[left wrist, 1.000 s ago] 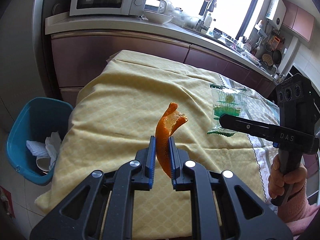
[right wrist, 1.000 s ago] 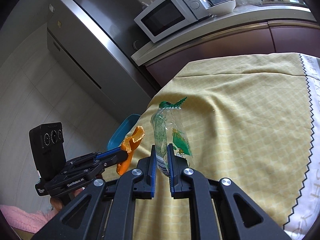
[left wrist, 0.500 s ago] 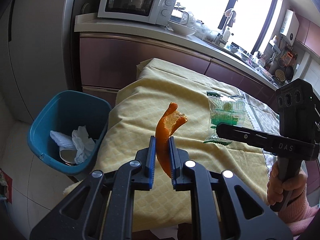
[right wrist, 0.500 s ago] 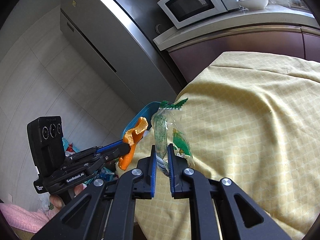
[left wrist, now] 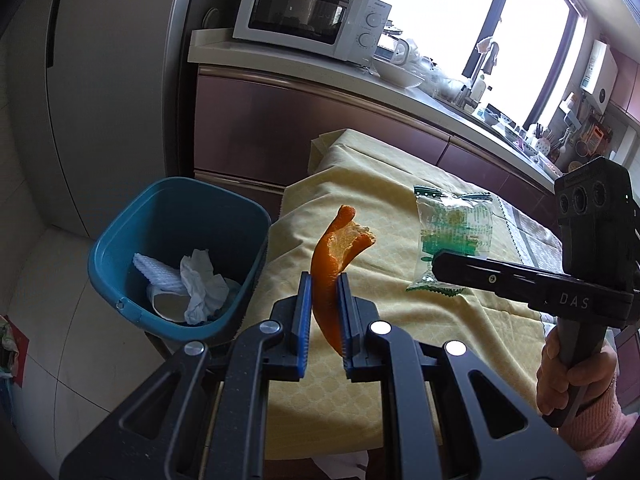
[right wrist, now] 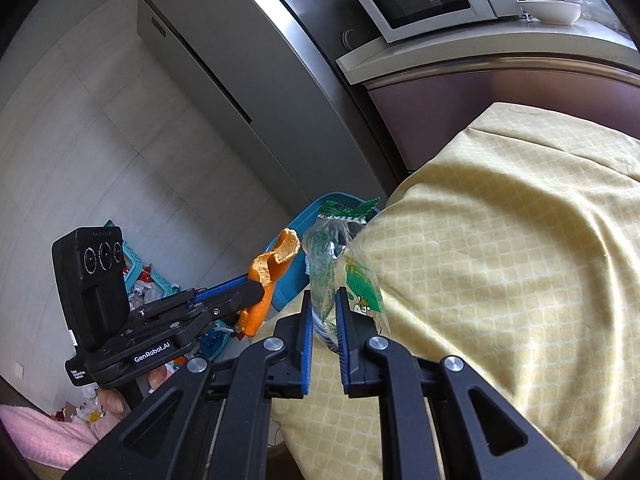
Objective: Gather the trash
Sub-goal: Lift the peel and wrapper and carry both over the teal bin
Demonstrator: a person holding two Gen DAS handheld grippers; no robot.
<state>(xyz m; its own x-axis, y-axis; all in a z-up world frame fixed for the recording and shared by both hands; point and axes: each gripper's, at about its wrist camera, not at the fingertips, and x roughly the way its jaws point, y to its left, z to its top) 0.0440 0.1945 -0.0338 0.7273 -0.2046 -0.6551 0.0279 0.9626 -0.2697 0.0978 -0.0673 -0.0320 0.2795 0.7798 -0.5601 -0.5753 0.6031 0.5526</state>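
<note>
My left gripper (left wrist: 323,284) is shut on a curled orange peel (left wrist: 334,256), held upright above the table's left edge. To its left, on the floor, stands a blue bin (left wrist: 180,256) with crumpled white tissue inside. My right gripper (right wrist: 323,300) is shut on a clear plastic wrapper (right wrist: 332,256) with green print. In the left wrist view the wrapper (left wrist: 452,232) hangs from the right gripper (left wrist: 436,268) over the yellow tablecloth (left wrist: 400,184). The right wrist view shows the left gripper (right wrist: 260,284) with the peel (right wrist: 272,268) in front of the bin (right wrist: 296,272).
A steel fridge (left wrist: 100,80) rises behind the bin. A white microwave (left wrist: 312,20) sits on the counter over purple cabinets (left wrist: 280,120). A hand in a pink sleeve (left wrist: 576,380) grips the right tool. Clutter and a teal basket (right wrist: 140,276) lie on the floor.
Both grippers have swung left with their loads, from over the middle of the table toward its left edge. The bin has come closer and more fully into view.
</note>
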